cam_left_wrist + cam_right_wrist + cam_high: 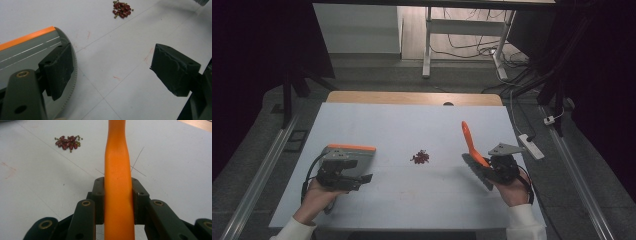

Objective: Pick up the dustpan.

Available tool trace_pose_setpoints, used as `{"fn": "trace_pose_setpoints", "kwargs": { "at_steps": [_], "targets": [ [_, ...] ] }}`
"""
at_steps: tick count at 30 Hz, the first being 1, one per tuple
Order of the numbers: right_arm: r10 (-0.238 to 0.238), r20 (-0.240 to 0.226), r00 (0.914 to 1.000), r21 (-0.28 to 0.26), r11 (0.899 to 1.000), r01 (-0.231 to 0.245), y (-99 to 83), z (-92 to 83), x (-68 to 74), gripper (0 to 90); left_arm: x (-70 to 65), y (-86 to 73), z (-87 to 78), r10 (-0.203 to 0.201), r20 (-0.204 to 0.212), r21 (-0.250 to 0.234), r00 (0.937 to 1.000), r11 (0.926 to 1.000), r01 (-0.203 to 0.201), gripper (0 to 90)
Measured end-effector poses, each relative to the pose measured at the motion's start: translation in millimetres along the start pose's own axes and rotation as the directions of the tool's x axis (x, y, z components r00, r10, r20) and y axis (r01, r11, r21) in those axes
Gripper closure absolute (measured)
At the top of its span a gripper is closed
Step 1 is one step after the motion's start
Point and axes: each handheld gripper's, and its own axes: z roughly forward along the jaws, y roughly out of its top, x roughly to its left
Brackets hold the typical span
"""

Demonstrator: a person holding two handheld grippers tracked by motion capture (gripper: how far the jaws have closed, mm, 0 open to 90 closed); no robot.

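Orange handle of a brush [117,182] stands clamped between the closed jaws of the right gripper [117,202], to the right of the small pile of red beans [419,157] on the white table [412,200]. Left of the beans, the left gripper [110,72] has its jaws wide apart, one pad inside a grey dustpan [27,47] with an orange edge. No writing is readable on any of them.

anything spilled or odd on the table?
Yes: a small heap of red and green beans lies loose on the white table, in no container, between the dustpan and the orange brush handle.
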Motion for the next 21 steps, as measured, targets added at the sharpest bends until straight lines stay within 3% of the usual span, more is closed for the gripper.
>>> {"fn": "trace_pose_setpoints", "kwargs": {
  "at_steps": [13, 21],
  "targets": [
    [-0.007, -0.008, 0.9999, -0.003, 1.0, 0.007, 0.2, 0.8, -1.4, 70.0, -4.0, 5.4, 1.5, -0.028, -0.044, 0.033, 0.9986, 0.999, 0.03, 18.8],
    [-0.016, -0.015, 0.9998, -0.027, 1.0, 0.016, 3.5, -3.4, -2.4, 70.0, 0.4, 11.8, -8.2, -0.084, -0.125, 0.026, 0.9887, 0.9958, 0.088, 18.7]
  ]
}}
